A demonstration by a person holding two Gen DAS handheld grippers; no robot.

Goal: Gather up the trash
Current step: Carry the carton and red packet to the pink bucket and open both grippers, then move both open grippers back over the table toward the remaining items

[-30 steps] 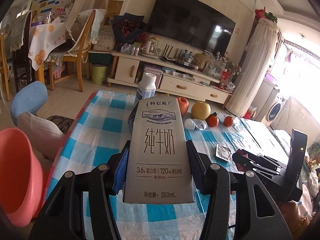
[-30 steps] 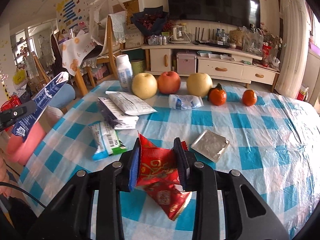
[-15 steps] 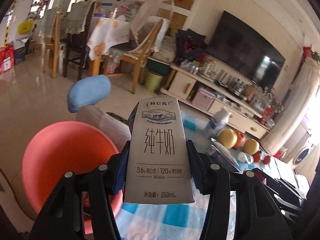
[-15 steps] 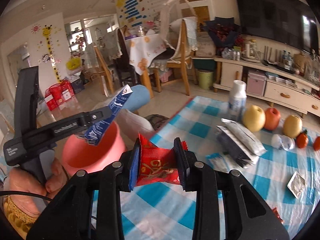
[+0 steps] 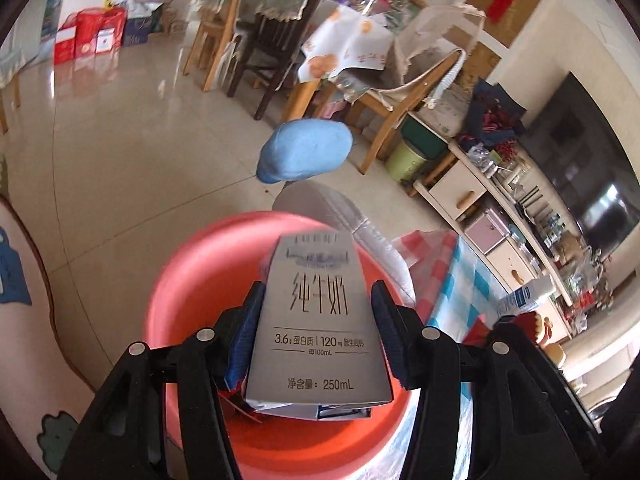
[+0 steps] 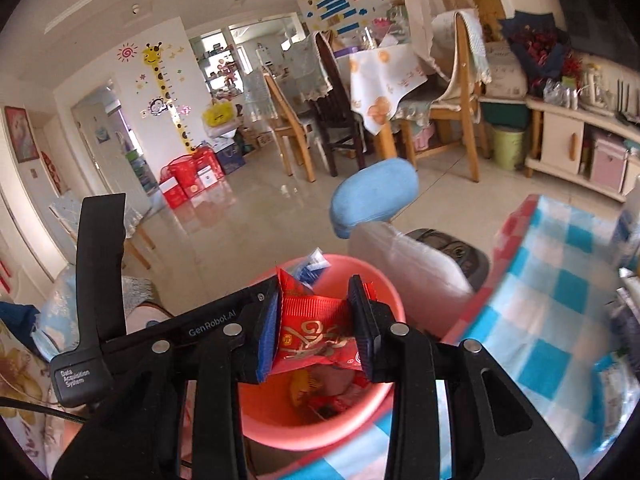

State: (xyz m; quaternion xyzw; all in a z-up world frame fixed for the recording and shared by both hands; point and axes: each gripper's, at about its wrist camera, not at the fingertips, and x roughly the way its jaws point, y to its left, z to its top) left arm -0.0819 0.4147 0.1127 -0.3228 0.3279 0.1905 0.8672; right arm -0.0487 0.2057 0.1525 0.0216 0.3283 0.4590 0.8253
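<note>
The left gripper (image 5: 316, 332) holds a grey milk carton (image 5: 318, 328) between its fingers, right above the pink basin (image 5: 192, 280); the carton reads "纯牛奶", "3.6g", "120mg" and "250mL". The right gripper (image 6: 314, 334) pinches a red wrapper (image 6: 314, 330) over the same basin (image 6: 384, 292), which already holds scraps. The left gripper's body, seen from the right, reads "GenRobot.AI".

Both wrist views look down, close above the same pink basin (image 5: 192, 300) (image 6: 384, 300).
</note>
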